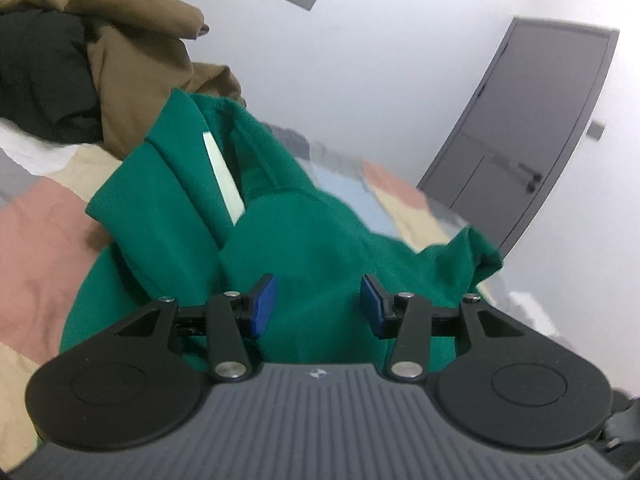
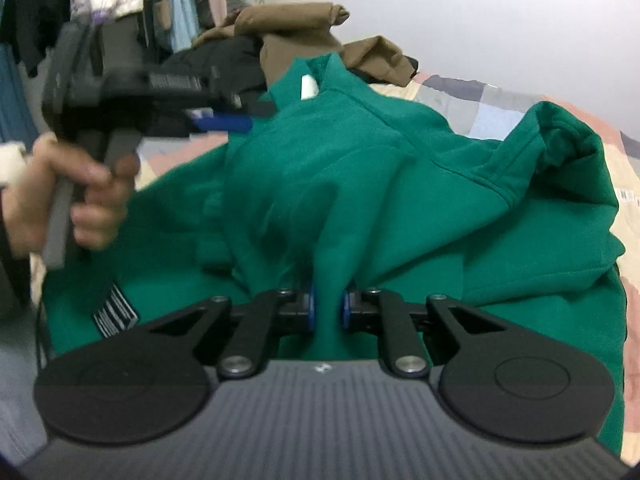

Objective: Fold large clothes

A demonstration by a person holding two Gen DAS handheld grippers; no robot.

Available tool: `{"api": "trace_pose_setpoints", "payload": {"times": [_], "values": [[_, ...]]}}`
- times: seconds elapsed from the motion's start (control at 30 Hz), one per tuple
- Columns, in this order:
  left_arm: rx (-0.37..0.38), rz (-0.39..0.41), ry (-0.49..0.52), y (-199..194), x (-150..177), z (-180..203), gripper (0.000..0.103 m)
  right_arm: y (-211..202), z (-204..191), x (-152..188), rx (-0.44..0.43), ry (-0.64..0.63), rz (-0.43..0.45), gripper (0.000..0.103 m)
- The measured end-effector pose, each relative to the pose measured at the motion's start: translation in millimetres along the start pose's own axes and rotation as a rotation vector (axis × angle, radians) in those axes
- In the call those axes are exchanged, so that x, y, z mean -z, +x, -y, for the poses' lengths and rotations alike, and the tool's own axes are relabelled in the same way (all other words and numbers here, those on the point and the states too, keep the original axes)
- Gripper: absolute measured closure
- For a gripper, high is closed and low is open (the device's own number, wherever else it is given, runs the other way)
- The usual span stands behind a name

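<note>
Green sweatshirt lies rumpled on the patchwork bedspread, directly ahead of both sets of jaws. My right gripper has its blue pads pressed together on a raised ridge of the green cloth, which tents up between them. My left gripper hangs just above the body of the garment, jaws spread, nothing between the pads; from the right wrist camera I see it at the left, over the left side of the garment short of the collar, in the person's hand, blurred. Collar with a white neck label sits beyond the left jaws; a striped patch lies left of the right jaws near the hem. Fabric looks like thick fleece: soft, limp, some weight, likely to sag and drag rather than slide, no fragility. I judge seams, shoulder or hem the better holds, since a mid-panel pinch only bunches it. Beyond the collar, a heap of brown and black clothes; off right of the left jaws, a grey door.
</note>
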State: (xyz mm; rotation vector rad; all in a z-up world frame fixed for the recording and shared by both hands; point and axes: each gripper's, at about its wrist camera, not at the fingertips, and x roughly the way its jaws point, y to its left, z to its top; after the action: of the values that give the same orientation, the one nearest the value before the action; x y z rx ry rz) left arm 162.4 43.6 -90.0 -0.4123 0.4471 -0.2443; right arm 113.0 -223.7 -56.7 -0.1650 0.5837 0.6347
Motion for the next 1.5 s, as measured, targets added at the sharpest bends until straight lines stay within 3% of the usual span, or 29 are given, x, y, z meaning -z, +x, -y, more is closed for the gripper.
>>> {"api": "trace_pose_setpoints", "payload": {"times": [0.1, 0.23, 0.37, 0.47, 0.63, 0.8, 0.9, 0.97, 1.13, 1.27, 1.5], "values": [[-0.021, -0.024, 0.008, 7.6, 6.1, -0.1, 0.051, -7.2, 7.8, -0.9, -0.016, 0.064, 0.023, 0.072], [-0.029, -0.05, 0.012, 12.8, 11.1, -0.8, 0.051, -23.7, 22.5, -2.6, -0.016, 0.146, 0.084, 0.046], [-0.036, -0.057, 0.037, 16.3, 13.8, 2.5, 0.051, -39.2, 51.4, -6.6, -0.018, 0.325, 0.182, 0.045], [-0.031, -0.056, 0.033, 17.9, 15.0, 1.3, 0.051, -32.6, 68.7, -14.2, 0.062, 0.42, 0.226, 0.042], [-0.016, -0.041, 0.027, 14.1, 15.4, 0.2, 0.051, 8.3, 101.8, -43.9, 0.177, 0.485, 0.222, 0.043], [0.026, -0.021, 0.034, 6.3, 17.2, 2.5, 0.051, 66.7, 141.4, -60.9, 0.265, 0.524, 0.163, 0.047], [0.068, 0.003, 0.025, 0.0, 15.7, 3.6, 0.051, 93.0, 159.2, -69.9, 0.274, 0.548, 0.086, 0.082], [0.104, 0.015, 0.017, -2.7, 13.9, 4.2, 0.051, 98.2, 165.4, -79.4, 0.298, 0.522, 0.095, 0.091], [0.194, -0.001, 0.003, 4.5, 16.9, 1.3, 0.051, 96.4, 189.7, -106.7, 0.393, 0.474, 0.152, 0.094], [0.201, -0.039, 0.002, 18.0, 23.2, -0.7, 0.051, 114.6, 217.3, -116.5, 0.468, 0.449, 0.147, 0.094], [0.186, -0.077, -0.023, 38.9, 29.8, -8.7, 0.051, 165.1, 229.8, -93.0, 0.506, 0.42, 0.063, 0.094]]}}
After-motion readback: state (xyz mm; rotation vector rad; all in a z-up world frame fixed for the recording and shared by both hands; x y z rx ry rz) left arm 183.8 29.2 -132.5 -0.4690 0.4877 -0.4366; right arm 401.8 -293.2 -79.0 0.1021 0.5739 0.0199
